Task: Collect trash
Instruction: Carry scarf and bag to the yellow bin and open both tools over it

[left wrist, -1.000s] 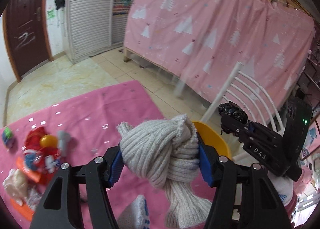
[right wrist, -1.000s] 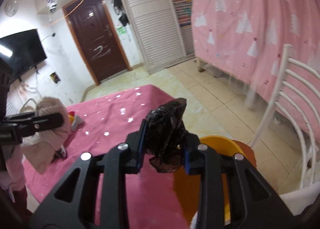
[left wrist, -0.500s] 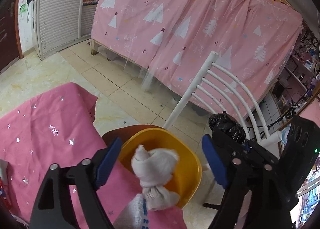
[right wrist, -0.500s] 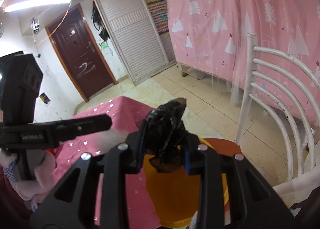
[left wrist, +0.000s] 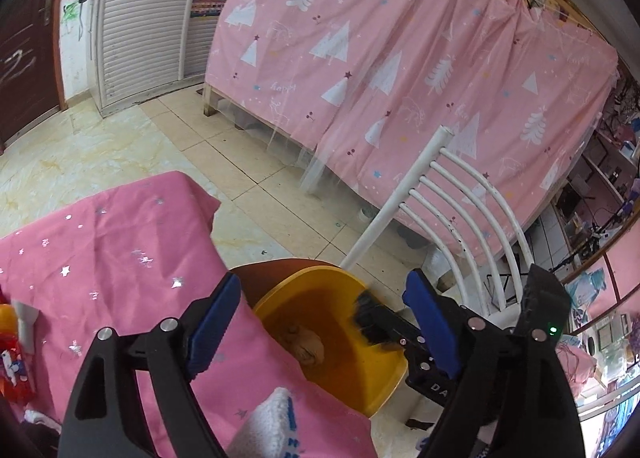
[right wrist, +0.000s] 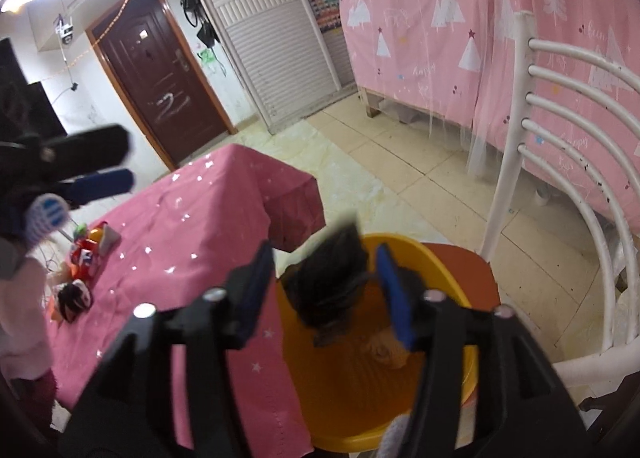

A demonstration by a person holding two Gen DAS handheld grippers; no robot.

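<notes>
My left gripper (left wrist: 324,322) stands open and empty over a yellow bin (left wrist: 304,286). A beige knitted ball (left wrist: 304,342) lies on the bin's floor. My right gripper (right wrist: 324,294) hangs over the same bin (right wrist: 360,398) with its jaws opening. A crumpled black bag (right wrist: 332,282) sits blurred between the blue pads, with a gap on each side. In the right wrist view the knitted ball (right wrist: 384,346) shows beneath it, and the left gripper's fingers (right wrist: 100,181) reach in from the upper left.
The bin rests on an orange-brown seat (right wrist: 468,262) beside a table with a pink starred cloth (right wrist: 192,225). A pile of wrappers and toys (right wrist: 86,250) lies on the cloth's far end. A white chair back (right wrist: 560,105) rises right of the bin. A pink sleeve (right wrist: 20,318) is at the left edge.
The left gripper opened and the knitted ball dropped into the yellow bin. The right gripper sank over the bin and its jaws parted from the black bag.
</notes>
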